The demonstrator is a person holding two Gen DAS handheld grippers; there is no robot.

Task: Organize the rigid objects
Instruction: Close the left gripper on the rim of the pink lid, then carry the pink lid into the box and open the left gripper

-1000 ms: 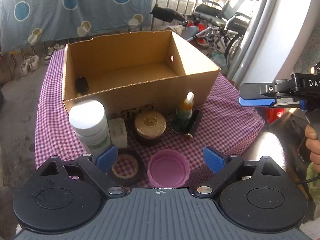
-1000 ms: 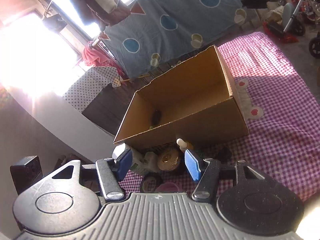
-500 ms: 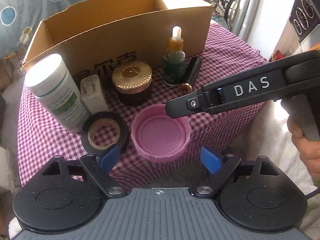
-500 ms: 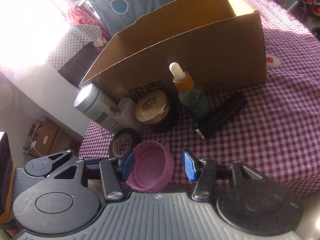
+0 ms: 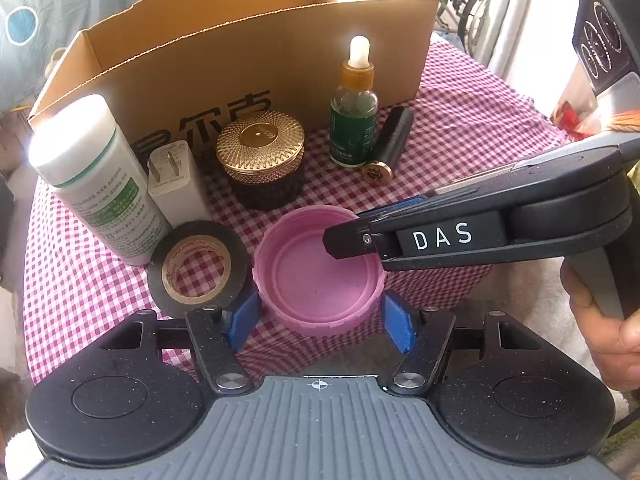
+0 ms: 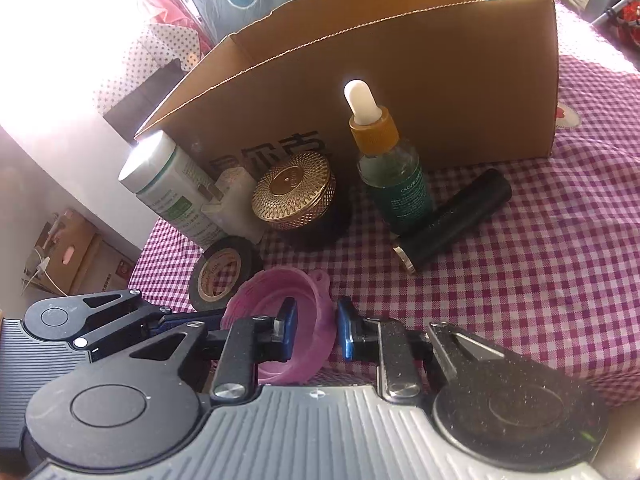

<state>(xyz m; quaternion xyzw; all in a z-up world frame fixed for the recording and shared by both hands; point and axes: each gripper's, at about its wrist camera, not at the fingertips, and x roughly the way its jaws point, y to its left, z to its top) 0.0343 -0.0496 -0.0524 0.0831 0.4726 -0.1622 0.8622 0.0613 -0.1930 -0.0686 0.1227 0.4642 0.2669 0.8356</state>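
Pink cap looks light, stiff and thin-walled; right claw has just closed on its rim, left claw has been closing around it, not yet touching.

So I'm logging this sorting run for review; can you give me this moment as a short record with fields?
surface: checked cloth
container: cardboard box, behind the items
in front of box: white bottle, plug adapter, gold-lidded jar, dropper bottle, black tube lying down, tape roll
pink lid: inside facing up
right gripper: shut on the lid's wall
left gripper: jaws just closing in, straddling the lid; contact unclear
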